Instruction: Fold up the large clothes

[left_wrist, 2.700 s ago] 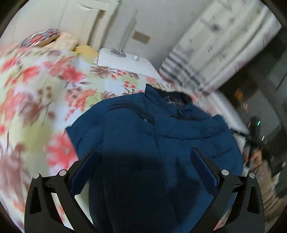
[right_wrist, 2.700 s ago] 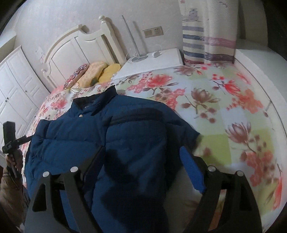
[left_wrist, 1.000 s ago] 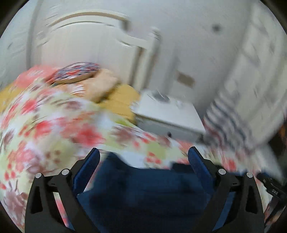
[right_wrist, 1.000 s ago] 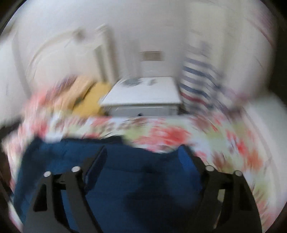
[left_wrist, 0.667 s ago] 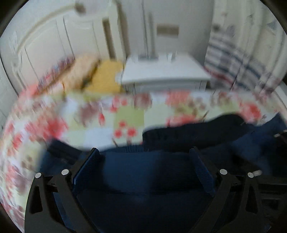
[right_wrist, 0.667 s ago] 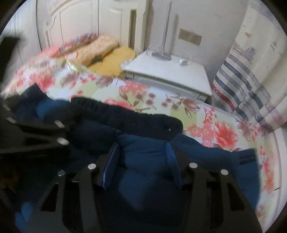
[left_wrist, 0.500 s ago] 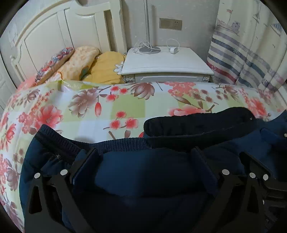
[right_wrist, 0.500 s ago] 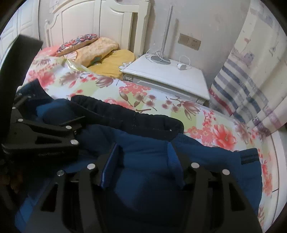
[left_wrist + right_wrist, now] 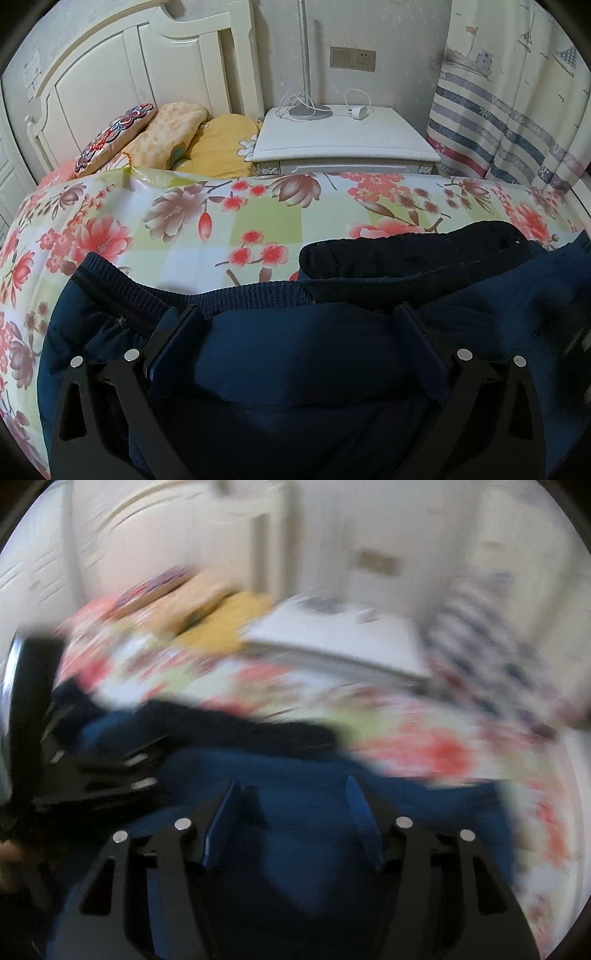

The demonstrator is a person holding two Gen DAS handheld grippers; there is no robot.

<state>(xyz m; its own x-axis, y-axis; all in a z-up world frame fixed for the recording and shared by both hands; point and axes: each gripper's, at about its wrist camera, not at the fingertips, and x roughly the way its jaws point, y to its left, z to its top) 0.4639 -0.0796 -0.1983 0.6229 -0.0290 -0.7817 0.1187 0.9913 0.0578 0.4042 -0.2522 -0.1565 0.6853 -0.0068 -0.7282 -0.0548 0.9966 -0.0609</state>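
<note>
A dark blue padded jacket (image 9: 295, 373) lies on the floral bedspread (image 9: 177, 221), folded so its ribbed hem (image 9: 147, 291) sits beside the dark collar (image 9: 406, 258). My left gripper (image 9: 297, 321) stands wide with a thick bulge of the jacket filling the space between its pads, which press on it. In the blurred right wrist view the jacket (image 9: 295, 853) also fills my right gripper (image 9: 291, 794); its jaws are opening, with the fabric still touching both pads. The left gripper (image 9: 110, 768) shows at that view's left edge.
A white nightstand (image 9: 343, 136) with a lamp base and a charger stands behind the bed. Pillows (image 9: 218, 147) lie against the white headboard (image 9: 129, 74). A striped curtain (image 9: 517, 129) hangs at the right.
Both grippers swung the jacket's lower part up and over, then came down so the hem now lies at the collar. The left has since kept still; the right is still moving and blurred.
</note>
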